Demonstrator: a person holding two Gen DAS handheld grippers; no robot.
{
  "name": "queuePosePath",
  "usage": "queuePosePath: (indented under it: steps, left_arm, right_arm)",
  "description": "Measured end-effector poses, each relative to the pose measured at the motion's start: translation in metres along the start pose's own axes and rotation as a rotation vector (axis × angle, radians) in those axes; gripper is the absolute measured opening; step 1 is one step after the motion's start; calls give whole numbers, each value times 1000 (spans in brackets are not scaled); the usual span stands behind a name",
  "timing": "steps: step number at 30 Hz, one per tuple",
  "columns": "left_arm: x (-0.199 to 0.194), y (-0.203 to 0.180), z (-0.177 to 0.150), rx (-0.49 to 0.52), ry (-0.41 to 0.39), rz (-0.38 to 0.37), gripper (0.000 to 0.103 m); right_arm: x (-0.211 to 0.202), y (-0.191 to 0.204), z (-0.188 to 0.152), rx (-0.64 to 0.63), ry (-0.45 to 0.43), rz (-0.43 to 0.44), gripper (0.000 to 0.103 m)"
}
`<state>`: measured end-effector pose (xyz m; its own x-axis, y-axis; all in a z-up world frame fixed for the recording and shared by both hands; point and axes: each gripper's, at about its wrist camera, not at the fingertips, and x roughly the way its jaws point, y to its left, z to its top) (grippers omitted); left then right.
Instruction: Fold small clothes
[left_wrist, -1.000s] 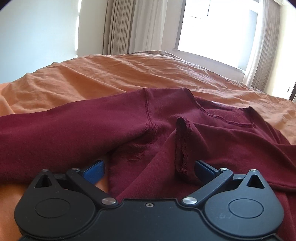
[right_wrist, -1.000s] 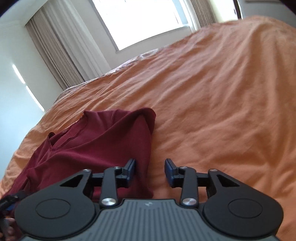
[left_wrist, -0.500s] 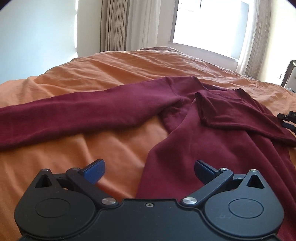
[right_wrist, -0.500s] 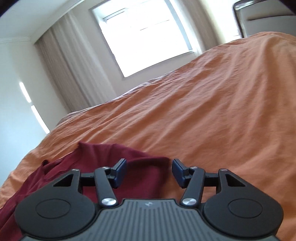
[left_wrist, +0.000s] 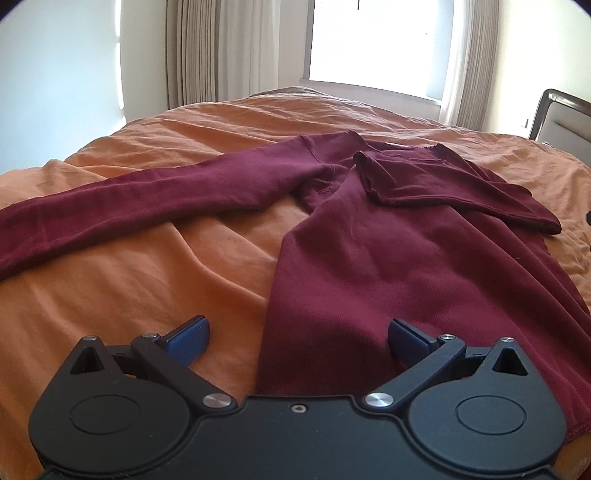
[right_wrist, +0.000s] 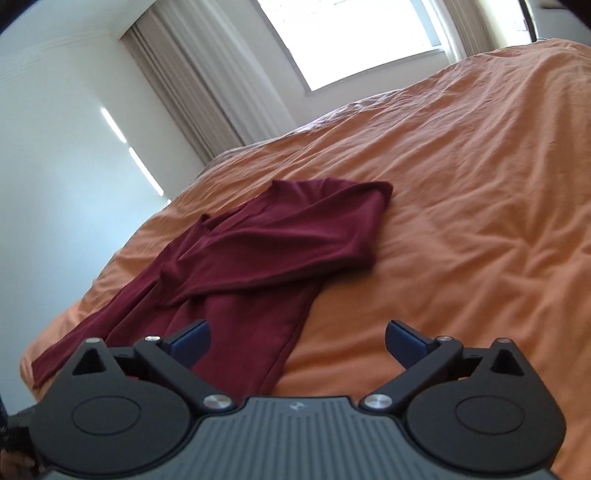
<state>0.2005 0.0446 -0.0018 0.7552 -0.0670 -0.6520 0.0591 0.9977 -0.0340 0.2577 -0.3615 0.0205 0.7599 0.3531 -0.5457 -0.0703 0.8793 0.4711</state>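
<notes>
A dark red long-sleeved top (left_wrist: 388, 258) lies on the orange bedspread (left_wrist: 129, 280). One sleeve (left_wrist: 147, 195) stretches out to the left, the other sleeve (left_wrist: 454, 184) is folded across the chest. My left gripper (left_wrist: 297, 334) hovers open over the top's lower left edge, nothing pinched between its blue pads. In the right wrist view the same top (right_wrist: 258, 254) lies ahead and to the left. My right gripper (right_wrist: 295, 338) is opening wide above the hem's right edge, and no cloth is between its pads.
The orange bedspread (right_wrist: 461, 221) spreads wide to the right of the top. A window with pale curtains (left_wrist: 207, 51) stands behind the bed. A chair back (left_wrist: 561, 118) shows at the far right in the left wrist view.
Both grippers have pulled back from the top, which now lies farther away. The right jaws have spread from narrow to wide. The folded sleeve now rests flat on the chest.
</notes>
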Motion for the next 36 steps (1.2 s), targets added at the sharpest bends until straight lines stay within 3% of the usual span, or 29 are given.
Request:
queuePosePath:
  steps: [3, 8, 16, 20, 24, 28, 31, 33, 34, 36]
  left_arm:
    - [-4, -3, -3, 7, 22, -13, 103]
    - [-12, 3, -2, 5, 86, -74, 103]
    - [-26, 22, -2, -73, 147, -127, 102]
    - [-27, 27, -4, -106, 177, -140, 102]
    - [-28, 30, -10, -106, 200, -134, 102]
    - [-27, 29, -15, -77, 199, -135, 100]
    - [-29, 28, -18, -93, 202, -136, 89]
    - [-33, 31, -20, -126, 200, -156, 75]
    - [-35, 32, -21, -137, 199, -168, 71]
    - [-37, 33, -22, -152, 200, -190, 49]
  right_arm:
    - [-29, 29, -25, -58, 16, -9, 103]
    - [-60, 71, -59, -266, 21, -69, 103]
    - [-52, 101, -110, -411, 97, -33, 103]
    - [-56, 104, -152, -543, 32, -61, 103]
    - [-60, 103, -184, -647, -75, -165, 103]
    - [-57, 104, -201, -718, -114, -228, 84]
    - [-61, 111, -208, -745, -168, -230, 72]
    - [-64, 115, -212, -759, -213, -248, 62]
    - [-66, 117, -214, -762, -232, -254, 52]
    - [-67, 120, -214, -764, -247, -274, 35]
